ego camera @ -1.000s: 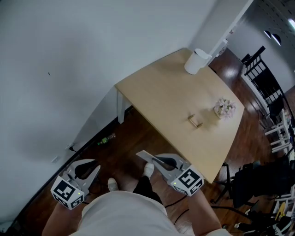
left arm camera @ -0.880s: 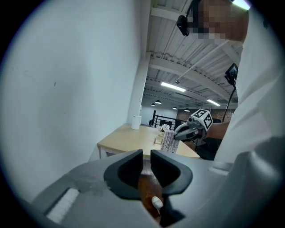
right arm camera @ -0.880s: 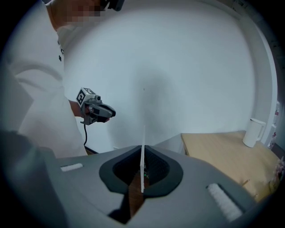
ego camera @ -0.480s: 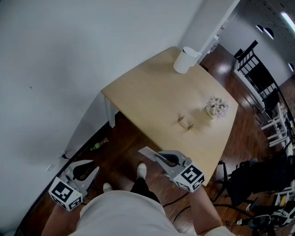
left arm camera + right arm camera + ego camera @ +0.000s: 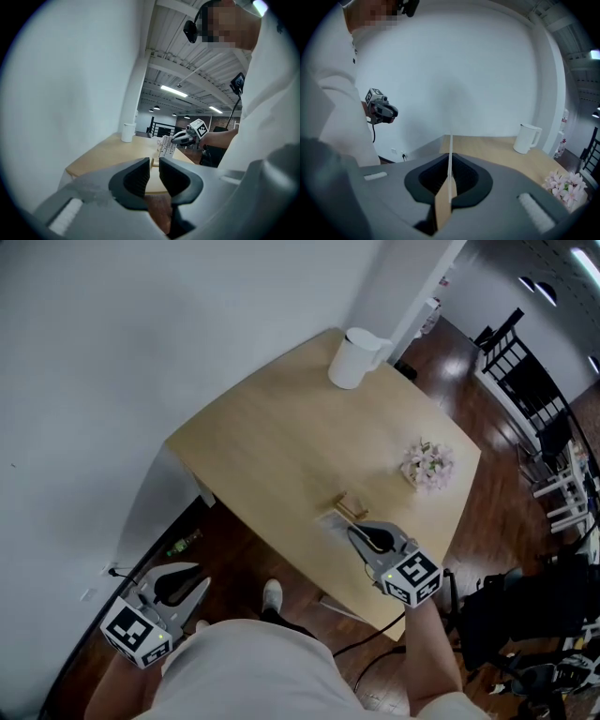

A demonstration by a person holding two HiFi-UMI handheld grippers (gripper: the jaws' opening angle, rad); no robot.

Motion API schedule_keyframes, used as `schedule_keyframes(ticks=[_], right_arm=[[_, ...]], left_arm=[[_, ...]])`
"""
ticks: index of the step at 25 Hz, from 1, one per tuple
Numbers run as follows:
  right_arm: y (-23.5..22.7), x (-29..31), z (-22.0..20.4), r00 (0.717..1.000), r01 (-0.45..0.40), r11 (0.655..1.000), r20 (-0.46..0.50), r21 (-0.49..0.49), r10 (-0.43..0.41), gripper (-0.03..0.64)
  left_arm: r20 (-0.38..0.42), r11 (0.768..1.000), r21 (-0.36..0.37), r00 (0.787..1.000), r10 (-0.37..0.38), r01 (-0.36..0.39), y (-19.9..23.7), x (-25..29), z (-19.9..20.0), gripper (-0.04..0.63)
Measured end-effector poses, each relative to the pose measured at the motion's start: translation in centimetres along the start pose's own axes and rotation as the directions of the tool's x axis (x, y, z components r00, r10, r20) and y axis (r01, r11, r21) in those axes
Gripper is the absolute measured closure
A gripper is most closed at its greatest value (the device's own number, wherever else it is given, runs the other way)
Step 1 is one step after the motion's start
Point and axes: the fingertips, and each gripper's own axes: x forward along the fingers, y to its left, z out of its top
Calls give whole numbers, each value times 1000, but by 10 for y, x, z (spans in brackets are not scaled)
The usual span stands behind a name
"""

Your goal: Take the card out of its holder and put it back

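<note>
My right gripper (image 5: 360,534) is shut on the white card (image 5: 332,518), held over the near part of the wooden table (image 5: 272,442). The card's far end sits right beside the small wooden card holder (image 5: 349,507); whether they touch I cannot tell. In the right gripper view the card (image 5: 450,159) stands edge-on, pinched between the pads. My left gripper (image 5: 176,591) hangs low at the left, off the table. Its jaws (image 5: 154,165) stand a narrow gap apart with nothing between them. From there I see the right gripper (image 5: 185,137) and the card (image 5: 167,146).
A white kettle (image 5: 354,357) stands at the table's far corner by the wall. A small bunch of pink flowers (image 5: 425,465) sits just right of the holder. Dark chairs (image 5: 525,390) and a white rack (image 5: 562,502) stand beyond the table on the wood floor.
My right gripper has carried the card forward, from in front of my body to over the table beside the holder. The left gripper has stayed low at the left.
</note>
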Motion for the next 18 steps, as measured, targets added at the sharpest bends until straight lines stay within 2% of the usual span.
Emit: schedule_keyframes(ticks=[8,18], right_arm=[[-107,2,-51,999,24,999,-36,45,-23,595],[-156,27,-96,997,-30,994,-70,101,37,595]], left_arm=[[-10,1000,3,1000,11,-11,-7,68,30,526],[-63,998,-14,996,60,-61,0,107,36,530]])
